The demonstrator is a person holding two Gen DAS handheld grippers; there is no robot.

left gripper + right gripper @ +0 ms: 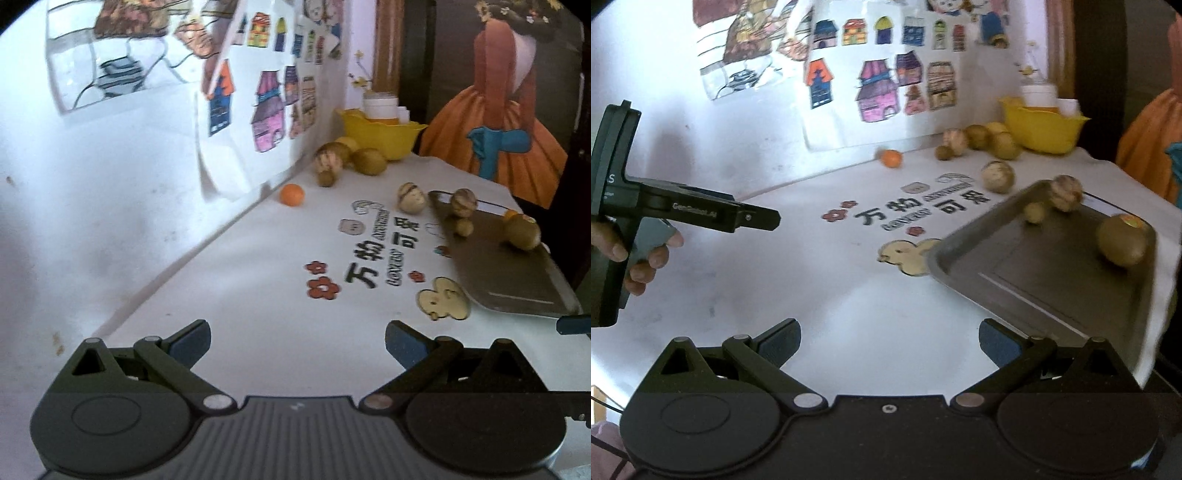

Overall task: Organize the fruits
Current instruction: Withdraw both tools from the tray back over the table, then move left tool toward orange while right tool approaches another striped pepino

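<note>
Right wrist view shows the right gripper (889, 341) with fingers spread wide, holding nothing, low centre of frame above the white tablecloth (812, 295). At right, a dull metal tray (1052, 280) with a raised rim already carries three roundish brown-green fruits (1123, 240), likely the sorting place. More fruits (997, 142) cluster beside a glossy yellow bowl (1045, 129) upper right; a small orange (891, 158) sits apart. Left wrist view: left gripper (297, 341) likewise spread, empty.
</note>
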